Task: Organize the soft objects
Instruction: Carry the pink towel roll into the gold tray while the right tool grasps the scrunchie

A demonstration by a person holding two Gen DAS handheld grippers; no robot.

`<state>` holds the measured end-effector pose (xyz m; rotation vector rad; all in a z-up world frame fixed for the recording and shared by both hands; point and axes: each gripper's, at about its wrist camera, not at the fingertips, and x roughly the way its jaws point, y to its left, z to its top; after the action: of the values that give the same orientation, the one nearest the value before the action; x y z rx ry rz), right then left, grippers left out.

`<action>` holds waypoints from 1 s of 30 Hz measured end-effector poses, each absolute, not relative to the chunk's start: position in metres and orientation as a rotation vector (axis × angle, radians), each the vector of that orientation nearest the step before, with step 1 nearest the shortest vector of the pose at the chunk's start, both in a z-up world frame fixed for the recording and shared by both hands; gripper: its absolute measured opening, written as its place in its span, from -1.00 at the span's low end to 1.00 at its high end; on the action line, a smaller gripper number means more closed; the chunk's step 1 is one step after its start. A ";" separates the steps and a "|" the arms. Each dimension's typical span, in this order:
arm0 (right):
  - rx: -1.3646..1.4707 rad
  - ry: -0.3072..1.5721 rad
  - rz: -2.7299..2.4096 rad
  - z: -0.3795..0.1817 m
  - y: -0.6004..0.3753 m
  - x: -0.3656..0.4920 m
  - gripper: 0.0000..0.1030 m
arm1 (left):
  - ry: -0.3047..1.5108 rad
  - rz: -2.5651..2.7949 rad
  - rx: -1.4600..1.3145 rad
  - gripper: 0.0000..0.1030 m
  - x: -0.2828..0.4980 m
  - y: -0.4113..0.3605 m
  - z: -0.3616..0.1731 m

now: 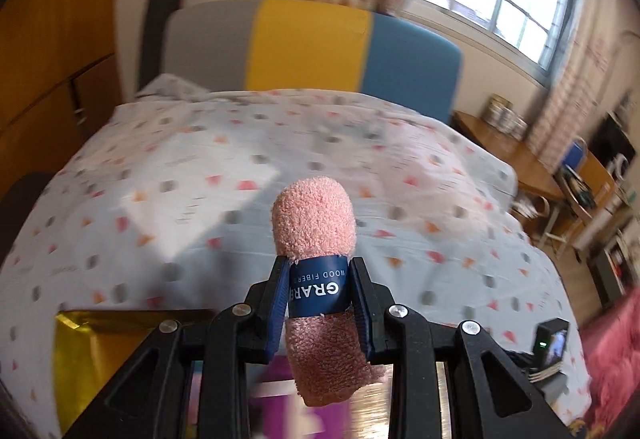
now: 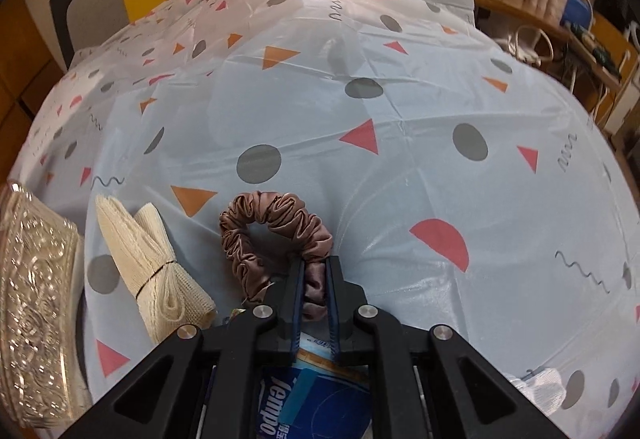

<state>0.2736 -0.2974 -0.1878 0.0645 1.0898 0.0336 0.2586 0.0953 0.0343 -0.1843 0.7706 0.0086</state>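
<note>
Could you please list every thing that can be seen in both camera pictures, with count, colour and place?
Rolled pink terry towel with blue paper band: one, pink, held upright over the bed.
Satin scrunchie: one, dusty brown-pink, on the bedsheet.
Bundle of cream mesh cloth tied with thread: one, cream, left of the scrunchie.
Embossed silver box: one, silver, far left edge.
Blue Tempo tissue pack: one, blue, under the right gripper.
Patterned bedsheet: one, pale blue with triangles and dots, covering the bed.
Left gripper: fingers shut on the towel's band.
Right gripper: fingers shut on the scrunchie.
</note>
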 end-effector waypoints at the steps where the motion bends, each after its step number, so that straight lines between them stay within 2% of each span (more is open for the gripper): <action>1: 0.041 1.086 0.031 -0.188 -0.295 0.273 -0.82 | 0.769 0.030 -0.196 -0.42 0.254 0.109 0.033; 8: -0.040 1.068 0.015 -0.192 -0.282 0.275 -0.83 | 0.787 0.162 -0.249 -0.42 0.205 0.196 0.008; 16: -0.095 1.049 -0.007 -0.192 -0.277 0.270 -0.82 | 0.881 0.297 -0.326 -0.42 0.153 0.275 -0.052; 22: -0.100 1.042 -0.017 -0.192 -0.276 0.269 -0.82 | 0.968 0.292 -0.327 -0.40 0.149 0.281 -0.093; 27: -0.098 1.037 -0.027 -0.192 -0.275 0.267 -0.82 | 1.007 0.256 -0.275 -0.38 0.176 0.264 -0.114; 30: -0.092 1.035 -0.025 -0.192 -0.275 0.267 -0.82 | 0.998 0.234 -0.265 -0.28 0.186 0.256 -0.114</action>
<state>0.2666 -0.2755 -0.1918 -0.0922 1.0352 -0.0254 0.1864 0.2564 -0.1138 -0.2650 0.9979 0.2338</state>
